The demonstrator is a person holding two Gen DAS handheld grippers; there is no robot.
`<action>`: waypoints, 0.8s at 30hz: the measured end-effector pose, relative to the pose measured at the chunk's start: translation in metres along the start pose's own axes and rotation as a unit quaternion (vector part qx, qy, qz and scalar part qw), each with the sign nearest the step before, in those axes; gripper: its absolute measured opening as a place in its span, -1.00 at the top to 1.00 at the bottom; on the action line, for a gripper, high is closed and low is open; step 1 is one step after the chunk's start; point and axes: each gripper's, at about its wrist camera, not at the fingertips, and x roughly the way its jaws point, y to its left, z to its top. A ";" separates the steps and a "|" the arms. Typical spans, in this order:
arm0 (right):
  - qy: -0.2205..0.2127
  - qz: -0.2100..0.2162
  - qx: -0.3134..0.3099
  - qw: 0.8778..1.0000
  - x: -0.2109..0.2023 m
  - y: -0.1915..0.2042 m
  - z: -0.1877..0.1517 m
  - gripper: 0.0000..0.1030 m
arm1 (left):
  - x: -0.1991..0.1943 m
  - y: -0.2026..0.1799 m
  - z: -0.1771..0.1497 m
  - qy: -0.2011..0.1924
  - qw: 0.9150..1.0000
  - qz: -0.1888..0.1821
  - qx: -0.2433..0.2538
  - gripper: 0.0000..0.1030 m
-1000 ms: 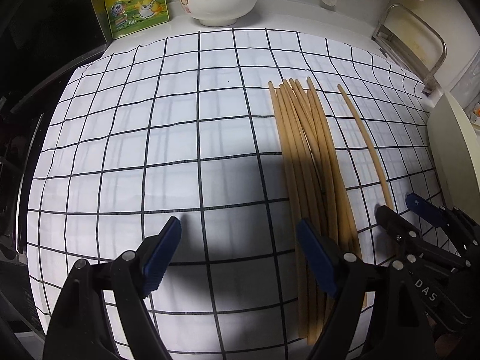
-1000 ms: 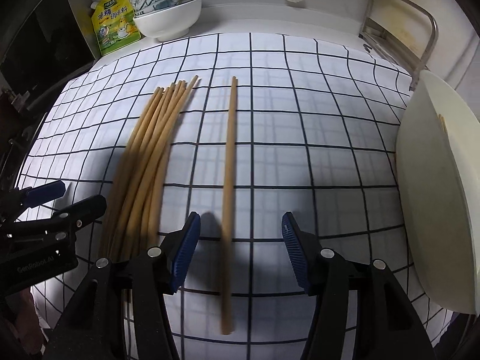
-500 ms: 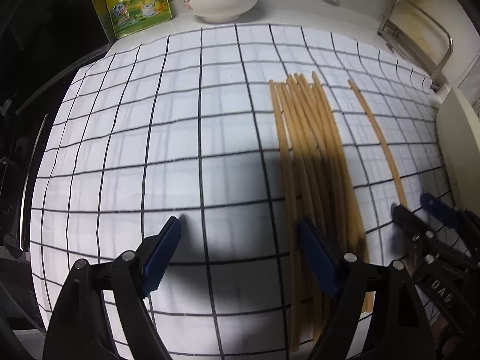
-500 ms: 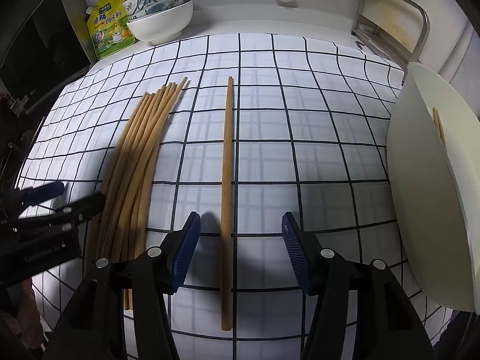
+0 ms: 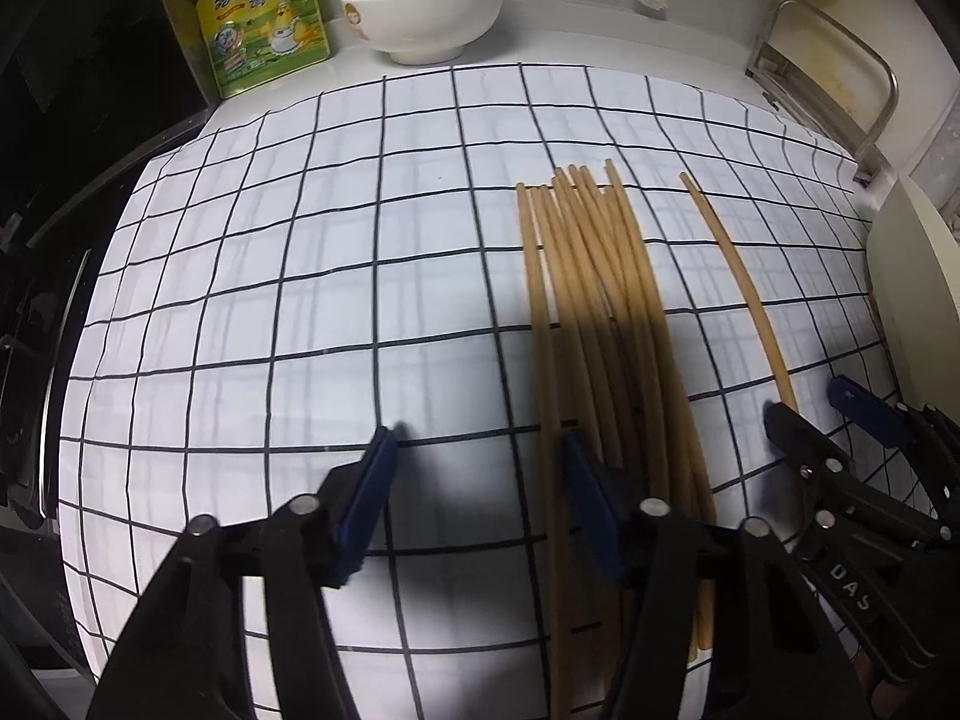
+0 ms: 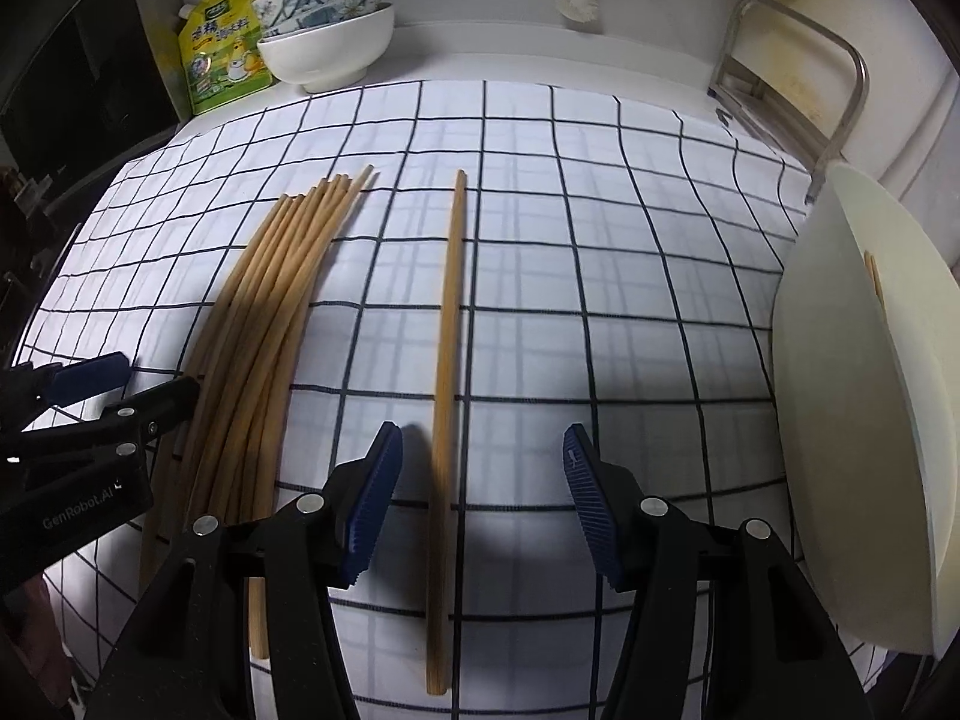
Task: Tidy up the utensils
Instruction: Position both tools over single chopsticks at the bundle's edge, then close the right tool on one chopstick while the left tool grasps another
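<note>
Going for lone tan wooden chopstick (image 6: 447, 396) on checked white cloth (image 6: 600, 276) with my right gripper (image 6: 483, 498). Jaws spread wide, nothing held; stick sits between pads, nearer left one. I'd nudge left to centre, drop low, pinch slow so it doesn't roll. Left gripper (image 5: 477, 492) also spread, empty, right pad over bundle of tan chopsticks (image 5: 591, 300). Lone stick well apart from bundle.

White cloth (image 6: 600, 240) with dark grid lines; tan wooden chopsticks (image 6: 270, 312); black tongs with blue ribbed pads (image 6: 369, 498); yellow-green pouch (image 6: 222, 54); white bowl (image 6: 330, 54) under blue-patterned bowls (image 6: 312, 0); cream-coloured basin (image 6: 858, 420)
</note>
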 end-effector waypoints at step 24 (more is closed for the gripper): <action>-0.038 0.068 0.031 0.996 -0.061 -0.011 0.021 0.88 | -0.061 0.004 0.020 -0.006 0.998 -0.058 0.005 0.86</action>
